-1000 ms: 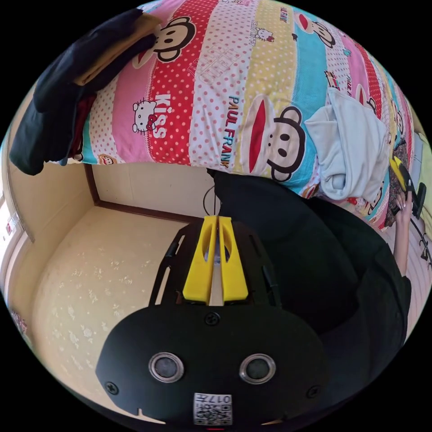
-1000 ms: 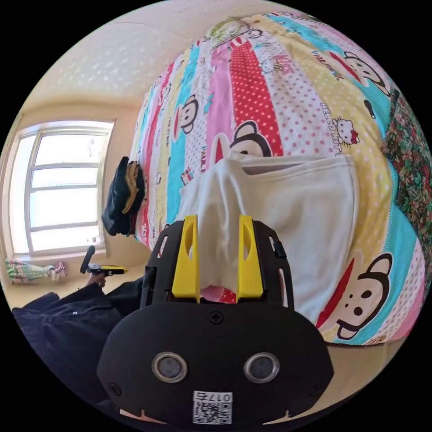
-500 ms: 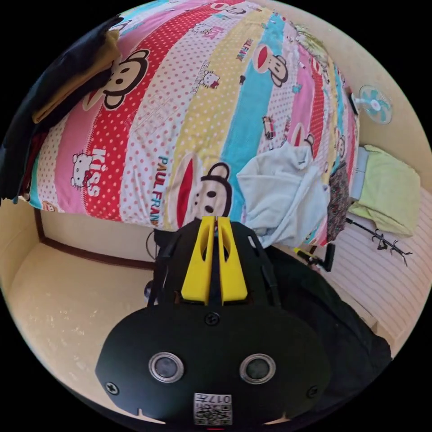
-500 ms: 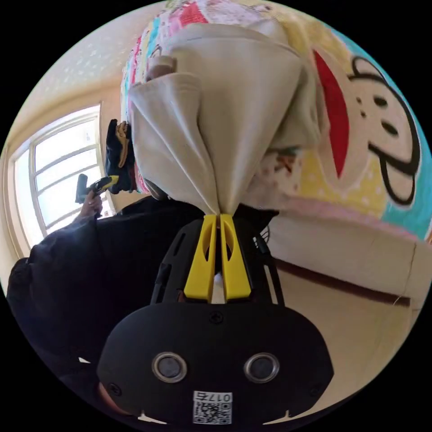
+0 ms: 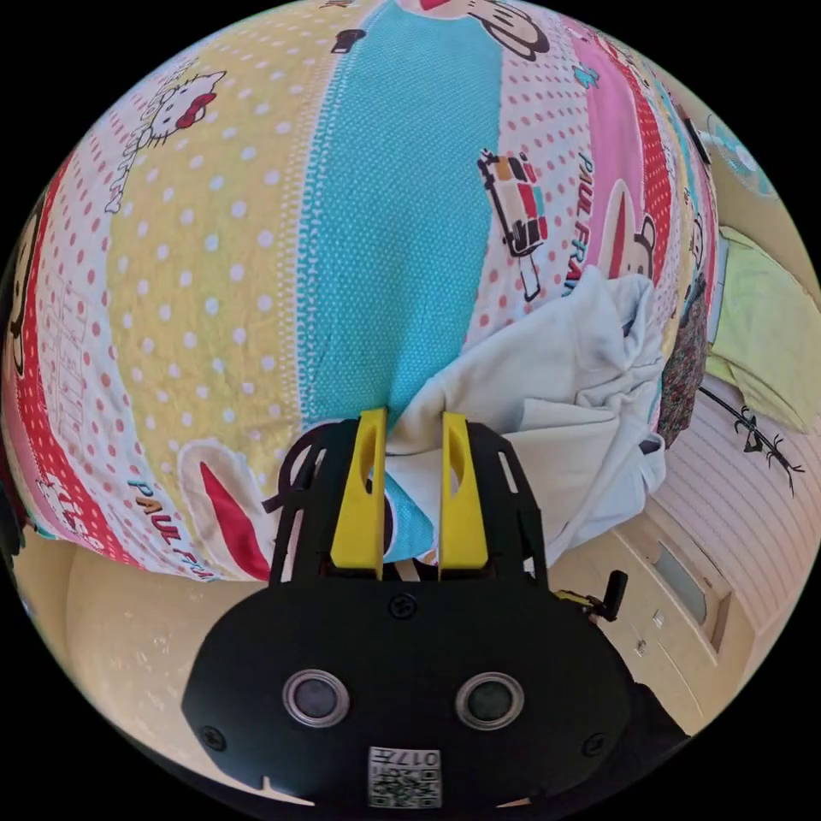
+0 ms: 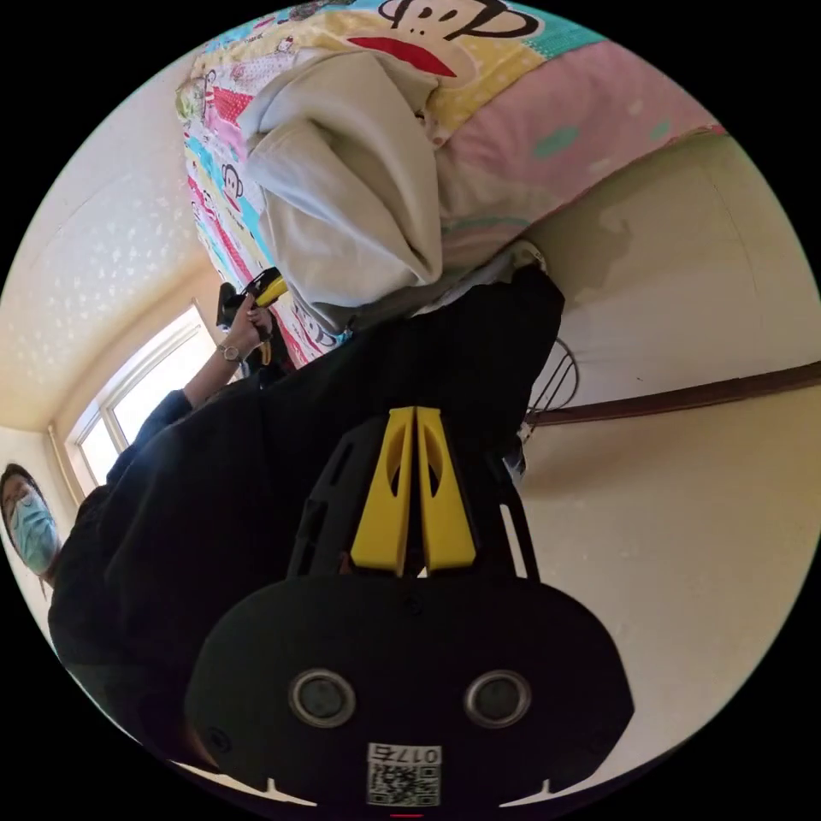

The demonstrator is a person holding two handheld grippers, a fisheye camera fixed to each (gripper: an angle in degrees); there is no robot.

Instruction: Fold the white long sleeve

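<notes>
The white long sleeve [image 5: 556, 385] lies bunched on the cartoon-print bed sheet [image 5: 256, 256], near the bed's edge. My left gripper [image 5: 410, 415] is open, and a fold of the garment's edge sits between its yellow jaw tips. In the right gripper view the white long sleeve [image 6: 342, 197] hangs over the bed's side. My right gripper [image 6: 415, 410] is shut, low in front of the person's black clothing, with no cloth seen between its jaws. A hand holds the left gripper [image 6: 265, 291] up by the garment. The right gripper [image 5: 599, 594] shows small, below the bed edge.
A green pillow [image 5: 761, 342] lies past the garment. A pale cabinet [image 5: 684, 590] stands beside the bed. The person in black [image 6: 214, 479] is close to the bed's side, with a window [image 6: 145, 393] behind and pale floor [image 6: 684, 556] below.
My left gripper has opened and come up to the garment's edge on the bed. My right gripper, shut on the white cloth half a second ago, now sits lower, away from it.
</notes>
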